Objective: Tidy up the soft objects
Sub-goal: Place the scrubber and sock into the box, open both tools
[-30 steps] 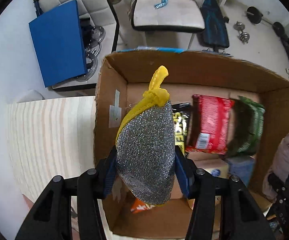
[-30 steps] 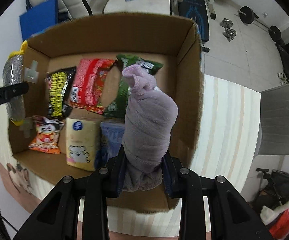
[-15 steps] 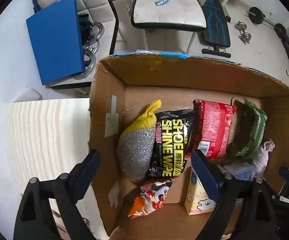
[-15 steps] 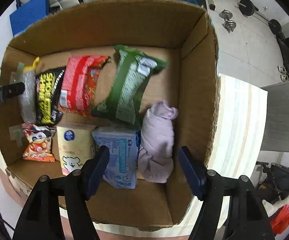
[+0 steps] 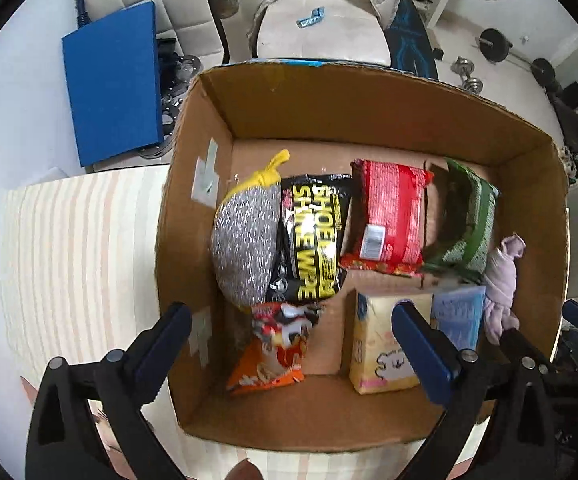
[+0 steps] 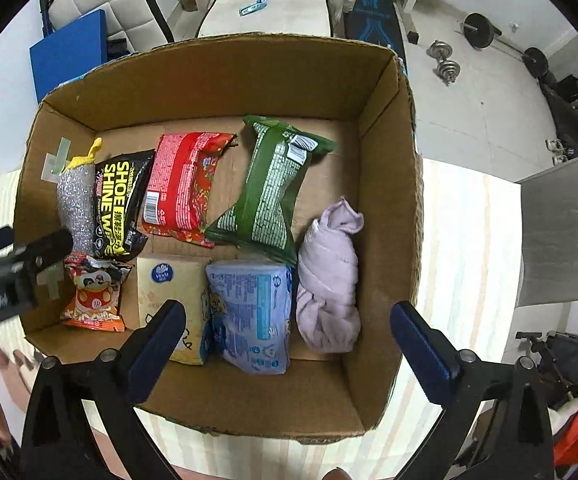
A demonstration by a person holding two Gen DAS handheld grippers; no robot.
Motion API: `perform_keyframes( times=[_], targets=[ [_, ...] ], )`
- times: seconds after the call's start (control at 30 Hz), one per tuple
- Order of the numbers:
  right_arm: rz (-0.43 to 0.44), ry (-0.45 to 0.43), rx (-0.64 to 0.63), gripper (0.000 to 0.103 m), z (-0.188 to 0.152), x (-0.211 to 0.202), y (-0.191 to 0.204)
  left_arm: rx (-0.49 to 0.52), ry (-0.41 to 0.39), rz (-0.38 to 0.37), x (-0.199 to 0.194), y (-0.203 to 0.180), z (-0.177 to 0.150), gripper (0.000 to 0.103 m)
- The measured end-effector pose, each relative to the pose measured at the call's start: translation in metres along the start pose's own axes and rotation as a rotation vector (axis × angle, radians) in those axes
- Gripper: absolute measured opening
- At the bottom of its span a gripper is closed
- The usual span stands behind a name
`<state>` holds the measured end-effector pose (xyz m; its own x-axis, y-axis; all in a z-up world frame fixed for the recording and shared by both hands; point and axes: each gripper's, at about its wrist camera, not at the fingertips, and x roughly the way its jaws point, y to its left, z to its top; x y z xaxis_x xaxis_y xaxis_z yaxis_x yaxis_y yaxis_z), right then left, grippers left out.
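Observation:
An open cardboard box (image 5: pixel 369 108) stands on the striped table. The silver scouring sponge (image 5: pixel 245 240) with a yellow loop lies free at the box's left side, beside a black shoe-wipe pack (image 5: pixel 313 240). My left gripper (image 5: pixel 289 314) hangs above it, jaws opening wide and holding nothing. The rolled lilac cloth (image 6: pixel 329 276) lies free by the right wall of the box (image 6: pixel 229 80), next to a blue tissue pack (image 6: pixel 249 312). Above it my right gripper (image 6: pixel 287 308) is also opening, nothing between its pads.
Red (image 6: pixel 181 184) and green (image 6: pixel 273 184) packets, an orange snack bag (image 6: pixel 93 300) and a yellow tissue pack (image 6: pixel 173 292) fill the box floor. Striped table (image 5: pixel 81 248) flanks the box. A blue board (image 5: pixel 113 80), white chair (image 5: pixel 321 36) and dumbbells (image 6: pixel 445 62) lie beyond.
Both grippers opened and let go: the sponge dropped to the left side of the box floor, the lilac cloth to the right side. The left gripper shifted sideways over the box.

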<state>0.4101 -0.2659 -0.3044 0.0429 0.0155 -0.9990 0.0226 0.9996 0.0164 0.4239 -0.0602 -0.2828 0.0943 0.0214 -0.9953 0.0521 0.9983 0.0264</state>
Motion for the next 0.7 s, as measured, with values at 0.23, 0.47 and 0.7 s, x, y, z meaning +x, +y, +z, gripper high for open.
perform_keyframes(
  times=[0.23,0.47,0.7],
  targets=[
    [0.021,0.006,0.032,0.103,-0.023,0.006,-0.002,0.013,-0.006,0.02,0.004,-0.005,-0.028,0.103],
    [0.027,-0.003,0.041,0.103,-0.034,0.004,-0.004,0.001,-0.034,0.023,-0.011,-0.004,-0.039,0.103],
    [0.037,-0.087,0.054,0.103,-0.053,-0.03,-0.007,-0.004,-0.141,0.023,-0.061,-0.009,-0.061,0.103]
  ],
)
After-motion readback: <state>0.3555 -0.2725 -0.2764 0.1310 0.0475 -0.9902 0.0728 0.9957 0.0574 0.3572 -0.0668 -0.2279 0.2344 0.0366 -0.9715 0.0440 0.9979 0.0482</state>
